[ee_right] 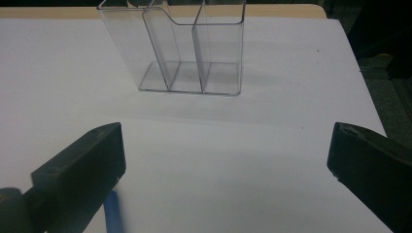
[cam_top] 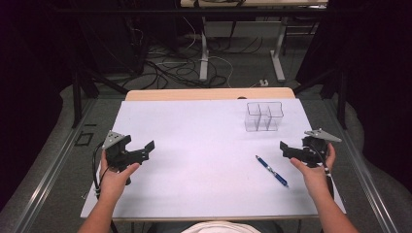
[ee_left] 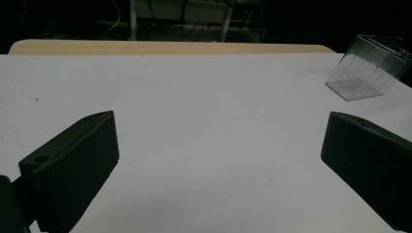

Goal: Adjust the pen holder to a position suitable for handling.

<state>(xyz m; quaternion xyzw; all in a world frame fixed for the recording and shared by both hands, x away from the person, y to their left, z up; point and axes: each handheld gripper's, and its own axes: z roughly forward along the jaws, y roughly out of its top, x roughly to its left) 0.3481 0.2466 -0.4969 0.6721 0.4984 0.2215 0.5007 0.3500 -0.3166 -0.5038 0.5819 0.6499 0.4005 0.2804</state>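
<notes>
Start at the left. Your left gripper (cam_top: 145, 148) sits at about 9 o'clock on the white table (cam_top: 194, 145). Its jaws are wide apart and hold nothing. In the left gripper view you see bare table between them, and the box (ee_left: 369, 68) far off at 2 o'clock. Let this hand rest where it is. It has no job right now, I think.

Now look toward the middle. The pen (cam_top: 272, 171) lies flat at about 4 o'clock on the table. It is blue, and it slants, with one end up toward the box (cam_top: 264, 116) and the other end down toward you. The clear box stands at about 1 o'clock. It has little rooms inside, and they look empty.

Now the right. Your right gripper (cam_top: 286, 148) is just beside the pen, at 3 o'clock. Its jaws are wide apart too, with nothing in them. In the right gripper view a bit of the pen (ee_right: 114, 213) peeks out by the left jaw, at 7 o'clock.

The step looks like picking up the pen. Turn your right hand so the jaws cross the pen, not run along it. Go down over its middle, one jaw on each side. Squeeze slowly so it does not roll away. Lift it straight up before you head for the box (ee_right: 189, 48).
</notes>
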